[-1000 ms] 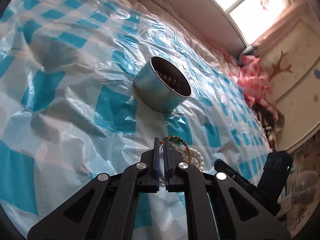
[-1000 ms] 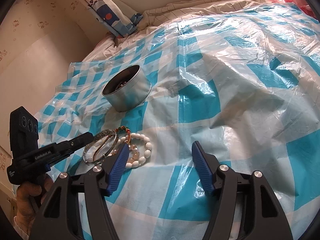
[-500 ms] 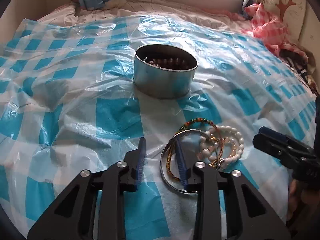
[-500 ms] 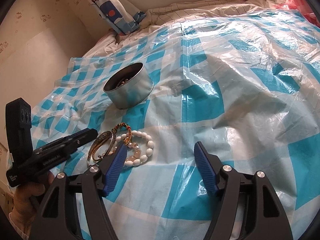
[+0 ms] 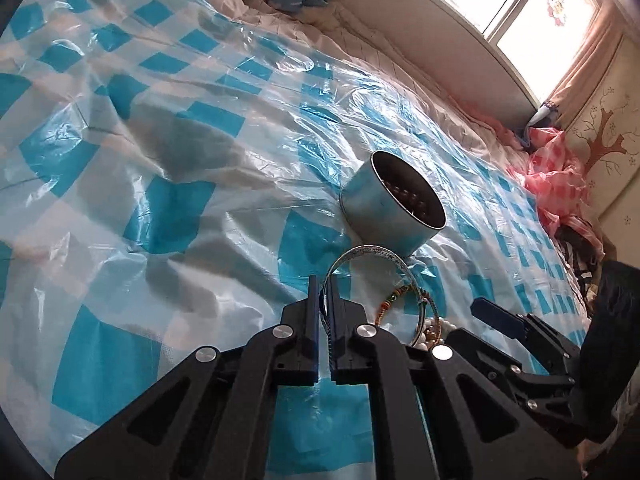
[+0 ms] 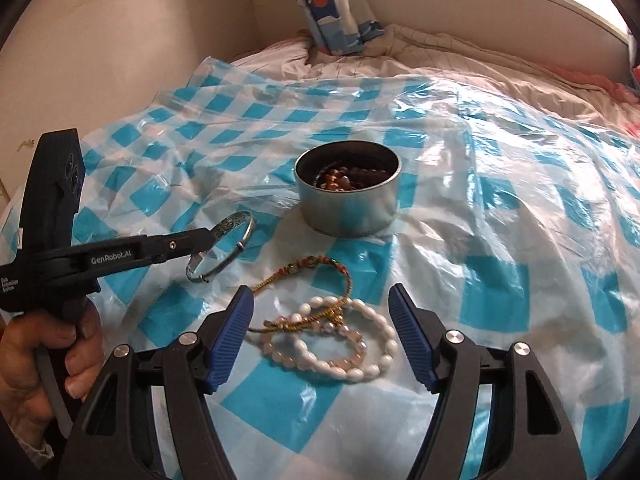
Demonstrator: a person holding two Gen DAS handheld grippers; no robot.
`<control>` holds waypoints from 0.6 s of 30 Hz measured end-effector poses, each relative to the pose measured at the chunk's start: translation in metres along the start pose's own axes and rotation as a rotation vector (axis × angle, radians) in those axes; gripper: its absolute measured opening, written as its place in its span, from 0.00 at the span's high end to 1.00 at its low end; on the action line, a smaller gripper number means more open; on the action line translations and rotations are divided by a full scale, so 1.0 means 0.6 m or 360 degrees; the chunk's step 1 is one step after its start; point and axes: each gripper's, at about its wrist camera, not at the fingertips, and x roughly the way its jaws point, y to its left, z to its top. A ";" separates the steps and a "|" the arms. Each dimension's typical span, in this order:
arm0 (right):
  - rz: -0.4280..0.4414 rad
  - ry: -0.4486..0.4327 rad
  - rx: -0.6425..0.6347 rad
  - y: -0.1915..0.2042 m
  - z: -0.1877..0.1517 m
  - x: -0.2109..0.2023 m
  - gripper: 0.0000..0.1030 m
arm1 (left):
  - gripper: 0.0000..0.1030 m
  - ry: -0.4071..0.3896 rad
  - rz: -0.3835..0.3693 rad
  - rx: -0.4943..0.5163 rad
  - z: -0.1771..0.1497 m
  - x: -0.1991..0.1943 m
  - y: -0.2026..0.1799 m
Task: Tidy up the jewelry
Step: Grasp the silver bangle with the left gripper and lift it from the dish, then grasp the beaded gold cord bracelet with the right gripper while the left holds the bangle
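Left wrist view: the left gripper (image 5: 325, 292), low centre, is clamped on the thin silver metal bangle (image 5: 362, 251), just below the round silver tin (image 5: 390, 209) at centre right.

Right wrist view: the right gripper (image 6: 322, 312) stands spread wide around the white bead bracelets (image 6: 340, 344) at lower centre; the bangle hangs left of centre, off the blue-checked plastic sheet (image 6: 500, 240).

- A bed (image 6: 460, 60) is covered by a crinkled plastic sheet (image 5: 168, 200) — blue-and-white checked.
- A blue patterned pillow (image 6: 328, 8) is propped against the wall.
- Pink checked cloth (image 5: 556, 172) is bunched below a window (image 5: 532, 4) — beside a tree decal (image 5: 604, 144).
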 end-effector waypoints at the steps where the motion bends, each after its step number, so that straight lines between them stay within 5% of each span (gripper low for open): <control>1: 0.0014 0.0056 -0.0007 0.003 0.011 0.015 0.34 | 0.97 -0.0002 0.0028 0.0018 0.001 0.002 -0.002; 4: 0.0045 0.0197 -0.0009 0.006 0.031 0.063 0.39 | 0.97 0.0008 0.0066 0.0038 0.002 0.009 -0.003; 5: 0.0030 0.0240 -0.0016 0.006 0.031 0.075 0.69 | 0.97 0.0016 0.0076 0.0042 0.003 0.012 -0.003; 7: -0.0002 0.0334 -0.0024 0.002 0.026 0.099 0.99 | 0.96 0.0037 0.0085 0.0053 0.002 0.018 -0.004; 18: 0.0059 0.0036 0.0279 -0.078 -0.015 -0.037 1.00 | 0.96 0.0023 0.0182 0.0266 -0.012 0.024 -0.046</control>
